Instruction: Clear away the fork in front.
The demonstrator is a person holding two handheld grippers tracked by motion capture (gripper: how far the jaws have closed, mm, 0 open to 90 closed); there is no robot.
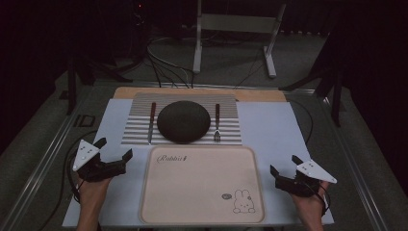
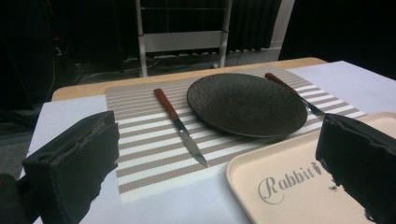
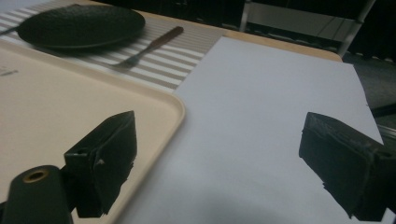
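Observation:
A dark round plate (image 1: 183,121) (image 2: 246,103) (image 3: 80,25) sits on a striped placemat (image 1: 137,126) at the table's far middle. A brown-handled knife (image 1: 151,122) (image 2: 179,125) lies left of the plate, a fork (image 1: 217,122) (image 3: 148,46) (image 2: 293,94) to its right. A beige tray (image 1: 202,185) (image 2: 280,186) (image 3: 56,112) with a rabbit print lies in front of the mat. My left gripper (image 1: 114,148) (image 2: 217,163) is open, left of the tray. Open too, my right gripper (image 1: 284,163) (image 3: 219,154) hovers right of the tray over the white sheet. Neither holds anything.
A white sheet (image 1: 269,130) (image 3: 261,116) covers the wooden table (image 1: 260,95). Beyond the table's far edge stand a white metal frame (image 1: 235,29) (image 2: 182,39) and loose cables (image 1: 163,67) on the floor. A metal rail (image 1: 43,159) runs beside the table's left.

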